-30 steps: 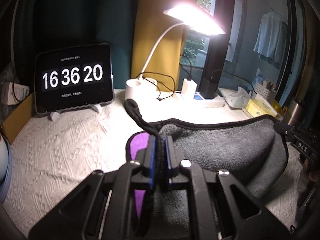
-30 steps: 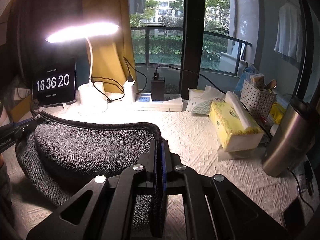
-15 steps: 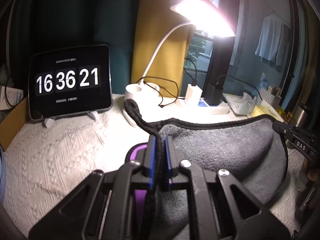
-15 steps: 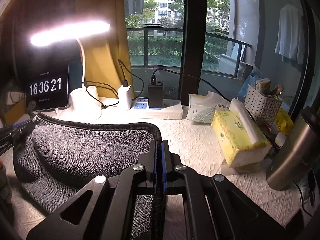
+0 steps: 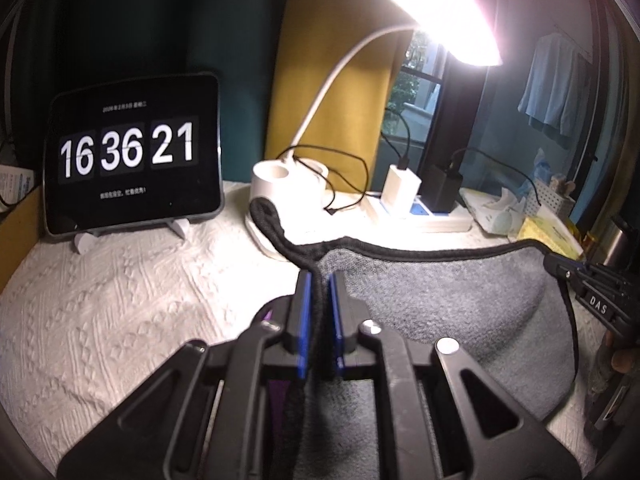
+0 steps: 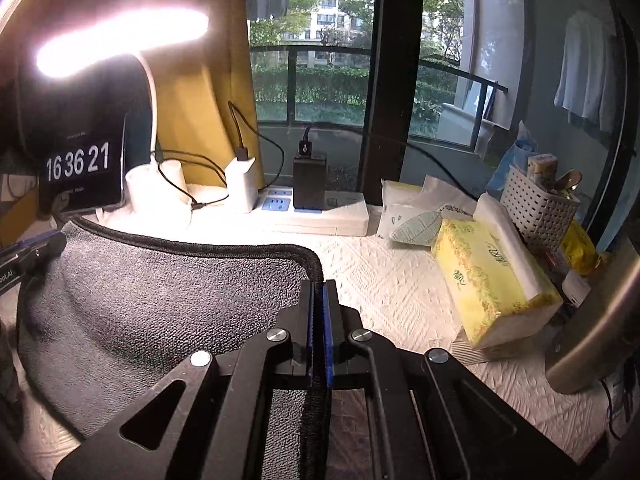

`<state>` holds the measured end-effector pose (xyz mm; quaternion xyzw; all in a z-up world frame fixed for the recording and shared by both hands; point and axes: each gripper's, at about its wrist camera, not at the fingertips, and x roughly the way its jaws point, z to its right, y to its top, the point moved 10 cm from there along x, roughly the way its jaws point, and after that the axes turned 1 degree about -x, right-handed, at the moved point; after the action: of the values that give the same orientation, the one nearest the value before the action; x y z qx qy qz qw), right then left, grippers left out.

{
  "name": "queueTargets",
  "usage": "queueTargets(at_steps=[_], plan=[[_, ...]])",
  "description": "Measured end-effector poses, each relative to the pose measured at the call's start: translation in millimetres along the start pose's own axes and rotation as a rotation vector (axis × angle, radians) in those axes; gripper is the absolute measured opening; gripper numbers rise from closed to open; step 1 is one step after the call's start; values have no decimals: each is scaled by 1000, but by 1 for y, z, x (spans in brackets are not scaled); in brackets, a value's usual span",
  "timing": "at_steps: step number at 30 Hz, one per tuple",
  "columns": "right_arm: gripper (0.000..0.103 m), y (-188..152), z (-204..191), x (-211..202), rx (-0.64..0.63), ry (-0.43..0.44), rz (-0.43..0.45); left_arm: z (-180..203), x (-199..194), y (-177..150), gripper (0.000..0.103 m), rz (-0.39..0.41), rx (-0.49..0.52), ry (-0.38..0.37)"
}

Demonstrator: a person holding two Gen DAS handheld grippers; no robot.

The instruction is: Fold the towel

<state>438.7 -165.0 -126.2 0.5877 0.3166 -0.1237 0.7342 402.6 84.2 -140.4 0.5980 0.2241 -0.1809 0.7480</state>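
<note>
Gripping the black-bound hem of the grey towel (image 5: 440, 304), your left claw (image 5: 319, 280) has its blue-lined fingers (image 5: 304, 312) pinched in on the fabric with only the hem's thickness between them; a strip of purple shows just under that claw, on its left side; your right claw (image 6: 319, 286) is likewise clamped tight on the towel's (image 6: 160, 304) hem at the opposite corner, its blue pads nearly meeting; the towel hangs stretched between the two claws, its top edge taut and its body sagging in a curve toward the white textured cloth on the worktop (image 5: 100, 300); a loose loop of the hem juts out beyond your left claw toward the desk lamp (image 5: 288, 184).

Taking the lamp as the mark: the towel sits just in front of its white base; the tablet clock (image 5: 132, 160) reading 16 36 21 stands to the lamp's left; the power strip (image 6: 320, 212) with a white and a black charger plugged in lies just to its right; further right of it lie the yellow tissue pack (image 6: 488, 280), the white basket (image 6: 540, 208) and the steel flask (image 6: 600, 320), all well apart from the towel.
</note>
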Motion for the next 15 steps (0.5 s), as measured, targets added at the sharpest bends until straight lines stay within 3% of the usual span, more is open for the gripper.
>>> queueTargets(at_steps=[15], plan=[[4,-26,-4,49,-24,-3,-146,-15,45,-30,10,-182,-29,30]])
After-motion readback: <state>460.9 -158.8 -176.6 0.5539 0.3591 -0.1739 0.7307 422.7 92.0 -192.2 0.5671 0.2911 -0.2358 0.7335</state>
